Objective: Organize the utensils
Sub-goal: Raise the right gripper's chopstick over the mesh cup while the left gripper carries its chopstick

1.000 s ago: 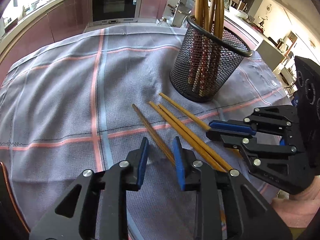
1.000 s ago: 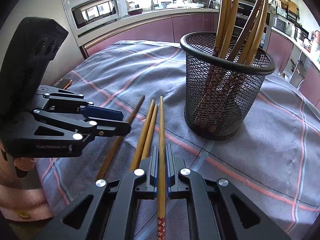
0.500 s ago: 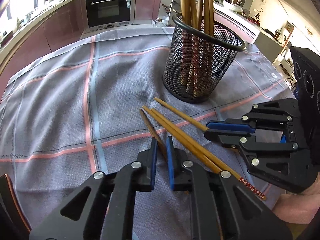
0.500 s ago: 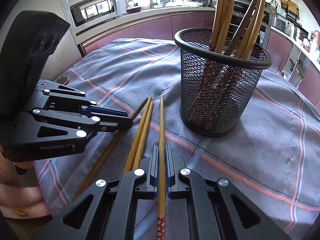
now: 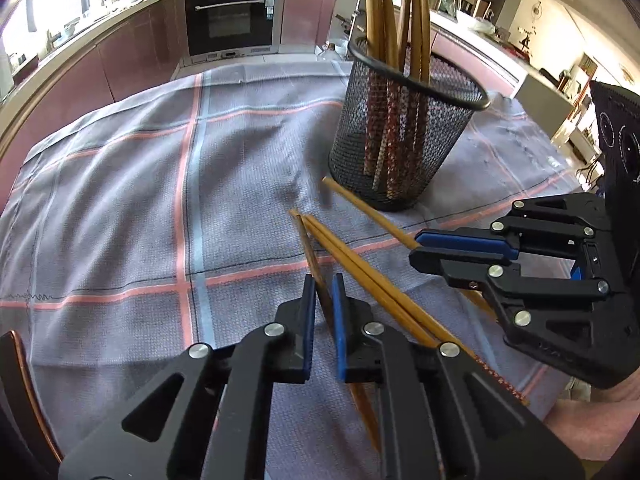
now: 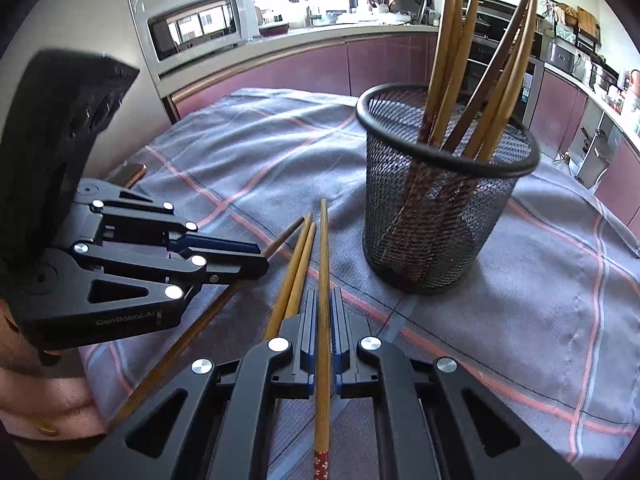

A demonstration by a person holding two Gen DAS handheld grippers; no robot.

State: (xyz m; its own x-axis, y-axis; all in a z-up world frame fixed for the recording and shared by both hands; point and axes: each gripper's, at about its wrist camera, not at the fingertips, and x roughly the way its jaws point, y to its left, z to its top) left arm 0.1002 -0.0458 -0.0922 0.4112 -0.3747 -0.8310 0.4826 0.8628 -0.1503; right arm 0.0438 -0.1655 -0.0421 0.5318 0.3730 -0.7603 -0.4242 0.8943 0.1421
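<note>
A black mesh cup (image 5: 400,152) (image 6: 440,220) stands on the cloth with several chopsticks upright in it. My right gripper (image 6: 324,296) (image 5: 414,246) is shut on a light chopstick (image 6: 323,248) whose tip points at the cup's base. My left gripper (image 5: 323,280) (image 6: 262,260) is closing around a dark brown chopstick (image 5: 306,240). That stick lies between the blue pads with a thin gap showing. Two more light chopsticks (image 5: 360,272) (image 6: 296,264) lie side by side on the cloth between the grippers.
A grey cloth with pink and blue stripes (image 5: 160,200) covers the round table. A brown flat object (image 6: 128,174) lies at the cloth's far left edge. Kitchen cabinets with an oven (image 5: 228,20) and a microwave (image 6: 192,28) ring the table. A pink sleeve (image 6: 40,392) shows behind the left gripper.
The left jaws have narrowed from wide apart to nearly together around the dark chopstick. The cup looks a little nearer in both views. The right gripper keeps its hold.
</note>
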